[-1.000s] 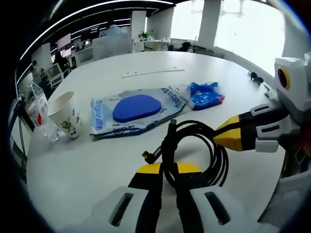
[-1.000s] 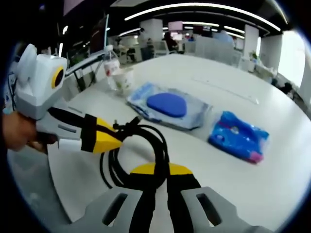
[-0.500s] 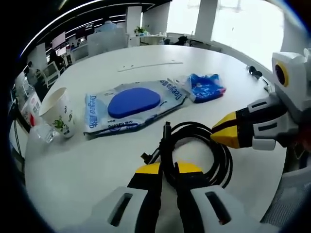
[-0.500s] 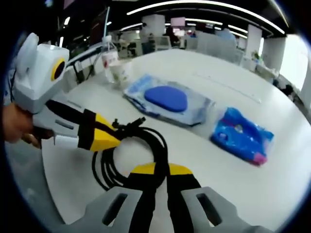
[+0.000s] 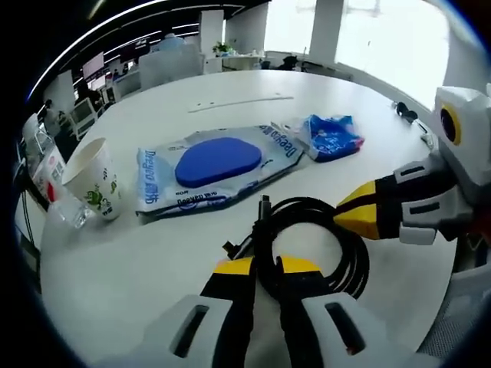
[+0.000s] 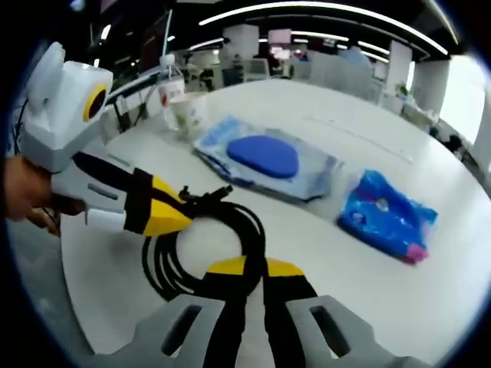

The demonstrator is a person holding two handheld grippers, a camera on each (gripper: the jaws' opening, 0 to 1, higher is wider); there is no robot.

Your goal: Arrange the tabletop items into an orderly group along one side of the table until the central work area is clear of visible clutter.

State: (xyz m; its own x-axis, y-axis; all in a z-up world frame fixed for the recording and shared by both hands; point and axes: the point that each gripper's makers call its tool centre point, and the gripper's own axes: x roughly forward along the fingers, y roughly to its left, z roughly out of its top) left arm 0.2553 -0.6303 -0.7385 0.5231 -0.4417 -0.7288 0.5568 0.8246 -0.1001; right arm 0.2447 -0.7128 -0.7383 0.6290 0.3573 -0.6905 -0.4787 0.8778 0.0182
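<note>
Left gripper view: the left tongs are clamped on a coiled black rubber-sheathed cable, lying on the round white surface near its edge. The plug ends point away toward a flat wet-wipes pack with a blue oval lid.

Right gripper view: the right tongs pinch the coil's opposite side. Pulling apart would likely unravel it. The coil is round, without a clear long axis.

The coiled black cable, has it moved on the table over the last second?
Cannot tell. The coiled black cable stays clamped by both grippers, beside the blue-and-white wipes pack; small shifts look like camera motion.
</note>
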